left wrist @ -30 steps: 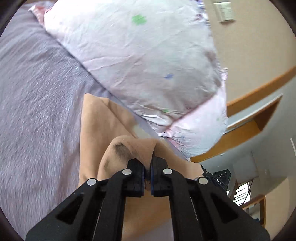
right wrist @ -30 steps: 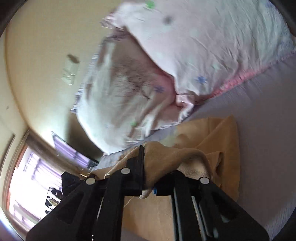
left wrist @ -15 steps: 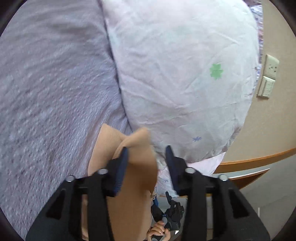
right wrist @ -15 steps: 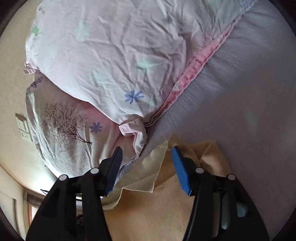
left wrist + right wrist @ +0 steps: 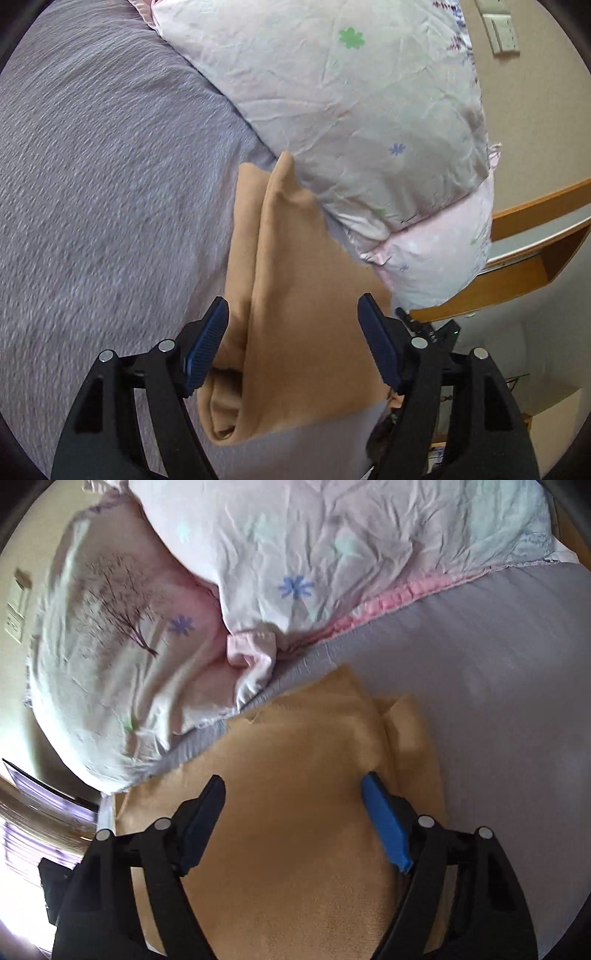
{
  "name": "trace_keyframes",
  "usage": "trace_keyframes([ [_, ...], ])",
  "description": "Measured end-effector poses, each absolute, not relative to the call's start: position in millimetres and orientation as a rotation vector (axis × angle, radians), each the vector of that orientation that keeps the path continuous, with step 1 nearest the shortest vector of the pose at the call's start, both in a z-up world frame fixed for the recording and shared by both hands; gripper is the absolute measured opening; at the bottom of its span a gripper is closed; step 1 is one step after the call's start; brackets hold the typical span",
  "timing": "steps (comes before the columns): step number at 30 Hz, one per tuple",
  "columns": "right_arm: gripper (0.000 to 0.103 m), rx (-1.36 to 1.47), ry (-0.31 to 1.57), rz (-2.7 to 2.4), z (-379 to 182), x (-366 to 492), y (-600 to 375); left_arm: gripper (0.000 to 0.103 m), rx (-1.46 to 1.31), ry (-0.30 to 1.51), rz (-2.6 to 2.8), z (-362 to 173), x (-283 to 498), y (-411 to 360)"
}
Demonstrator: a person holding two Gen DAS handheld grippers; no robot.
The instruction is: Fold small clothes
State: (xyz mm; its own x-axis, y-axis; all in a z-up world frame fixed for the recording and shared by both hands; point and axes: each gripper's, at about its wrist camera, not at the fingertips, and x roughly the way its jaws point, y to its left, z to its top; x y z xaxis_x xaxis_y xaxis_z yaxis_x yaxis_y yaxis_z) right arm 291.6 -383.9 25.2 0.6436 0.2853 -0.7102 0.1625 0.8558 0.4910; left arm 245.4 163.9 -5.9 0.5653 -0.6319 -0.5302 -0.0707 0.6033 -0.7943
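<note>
While both pairs of jaws stood wide apart over the cloth, nothing lay between the pads.

Left gripper (image 5: 293,341): jaws spread wide, blue ribbed pads facing each other, gripping nothing; the tan garment showed in the gap below them.

Right gripper (image 5: 293,812): jaws likewise apart, one bright blue pad lit on the right side, the other in shadow; no cloth pinched.

Tan garment (image 5: 295,295): lay folded on the bed, a long doubled strip. In the left wrist view one layer lapped over another, with a rolled fold open at the near end and a pointed corner at the far end touching the pillow's edge. In the right wrist view the garment (image 5: 303,794) looked yellower and fleecy, spread beneath the jaws, its far corners near the pillows, a second layer showing at its right edge.

Bed sheet (image 5: 92,184): grey-lilac, ribbed weave, under the garment and stretching away to the left; seen also in the right wrist view (image 5: 498,683) as a smooth grey field on the right.

Pillows: a pale pink one with green and blue flower prints (image 5: 351,110), crumpled, resting on the sheet just beyond the garment. The right wrist view showed two (image 5: 295,554), the upper overlapping a lower one printed with a bare tree.

Wall (image 5: 535,110): beige, with a switch plate (image 5: 500,31) near the top right.

Wooden shelf (image 5: 524,254): beyond the pillow, at the bed's far side.
</note>
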Motion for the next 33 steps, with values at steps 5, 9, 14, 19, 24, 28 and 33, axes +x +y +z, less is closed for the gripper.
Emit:
trace_keyframes([
  [5,0.089,0.475,0.711,0.219,58,245,-374,0.072,-0.729,0.979,-0.344,-7,244,146],
  [9,0.091,0.528,0.572,0.325,60,226,-385,0.073,-0.501,1.006,-0.25,-7,251,118],
  [14,0.092,0.685,0.546,0.386,48,227,-406,0.066,-0.333,1.008,-0.166,-4,266,91],
  [19,0.092,0.715,0.495,0.404,54,218,-416,0.021,-0.679,1.057,-0.271,-20,271,114],
  [24,0.092,0.757,0.467,0.412,55,214,-423,0.015,-0.814,1.002,-0.353,-9,270,117],
  [28,0.092,0.756,0.41,0.374,59,205,-430,0.015,-0.811,0.896,-0.517,50,276,69],
  [33,0.092,0.782,0.366,0.286,58,197,-449,0.015,-0.714,0.911,-0.783,88,291,-73],
])
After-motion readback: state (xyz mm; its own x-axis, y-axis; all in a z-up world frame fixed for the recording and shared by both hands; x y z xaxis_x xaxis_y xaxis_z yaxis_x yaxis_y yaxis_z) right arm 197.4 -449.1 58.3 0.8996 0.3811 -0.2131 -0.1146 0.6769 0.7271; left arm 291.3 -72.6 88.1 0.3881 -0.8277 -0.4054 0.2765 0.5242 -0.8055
